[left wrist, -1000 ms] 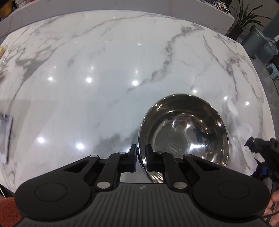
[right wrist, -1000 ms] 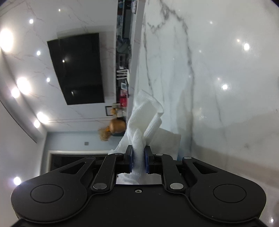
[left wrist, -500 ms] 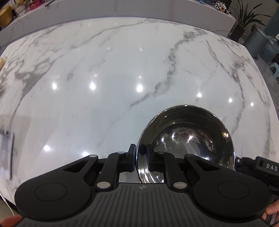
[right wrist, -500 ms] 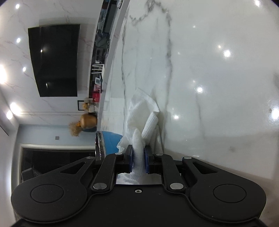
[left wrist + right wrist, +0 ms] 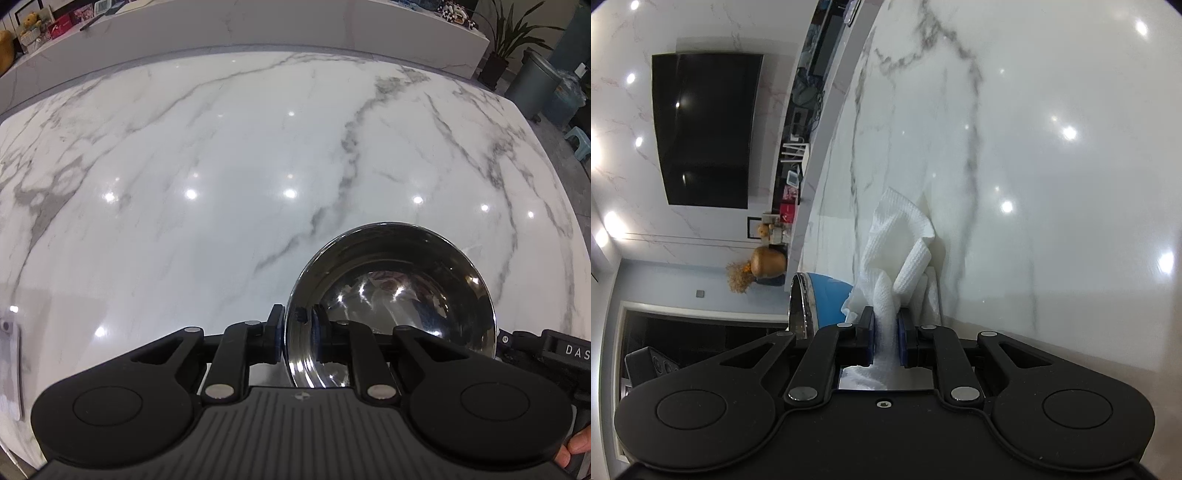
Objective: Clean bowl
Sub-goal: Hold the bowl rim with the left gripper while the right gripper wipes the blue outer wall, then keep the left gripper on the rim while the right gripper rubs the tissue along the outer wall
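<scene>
Left wrist view: the left gripper [image 5: 298,334] is clenched on the near rim of the round, mirror-bright steel bowl [image 5: 399,295], one finger inside the wall, one outside. The bowl sits on the white grey-veined marble counter [image 5: 221,184], toward its near right part. Beside the bowl, the right gripper [image 5: 885,334] grasps a crumpled white paper towel [image 5: 897,240]. To wipe well, I would keep the rim pinned steady and press the towel around the inner wall. Compared with a second ago, the towel has gone from the bowl's right side in the left view.
</scene>
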A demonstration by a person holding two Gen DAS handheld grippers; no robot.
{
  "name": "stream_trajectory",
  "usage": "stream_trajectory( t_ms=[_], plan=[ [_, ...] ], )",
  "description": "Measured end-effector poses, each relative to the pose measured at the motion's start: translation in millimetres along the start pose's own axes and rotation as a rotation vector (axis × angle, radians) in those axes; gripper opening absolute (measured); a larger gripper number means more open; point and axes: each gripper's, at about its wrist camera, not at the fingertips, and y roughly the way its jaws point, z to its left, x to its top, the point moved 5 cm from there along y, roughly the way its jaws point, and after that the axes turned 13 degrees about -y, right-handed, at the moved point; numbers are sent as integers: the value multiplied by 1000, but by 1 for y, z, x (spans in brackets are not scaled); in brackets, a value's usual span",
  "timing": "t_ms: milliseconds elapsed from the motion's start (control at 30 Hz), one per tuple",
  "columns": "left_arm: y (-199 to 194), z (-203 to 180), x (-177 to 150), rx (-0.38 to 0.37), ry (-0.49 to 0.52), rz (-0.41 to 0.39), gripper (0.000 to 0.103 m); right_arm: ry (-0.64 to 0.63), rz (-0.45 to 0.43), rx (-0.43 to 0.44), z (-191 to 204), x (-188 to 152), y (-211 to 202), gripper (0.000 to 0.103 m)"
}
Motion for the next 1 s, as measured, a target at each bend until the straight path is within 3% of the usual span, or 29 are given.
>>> stream_trajectory(
  t_ms=[267,467,567,733,833,867,1000],
  plan=[
    [7,-4,16,-5,-8,3,13,13,35,-40,13,29,27,12],
    [9,-1,17,-22,-37,13,14,16,20,-2,10,27,26,10],
    [13,6,10,-42,-112,76,25,33,20,2,9,27,26,10],
    [8,13,-2,-55,-174,117,30,35,28,-3,13,30,32,12],
    [3,11,-7,-60,-161,118,29,33,33,-11,17,32,36,12],
    [3,10,-7,-64,-150,113,23,36,31,-9,18,32,36,12],
    [2,6,-4,-43,-98,99,16,53,-19,67,28,40,30,12]
  ],
)
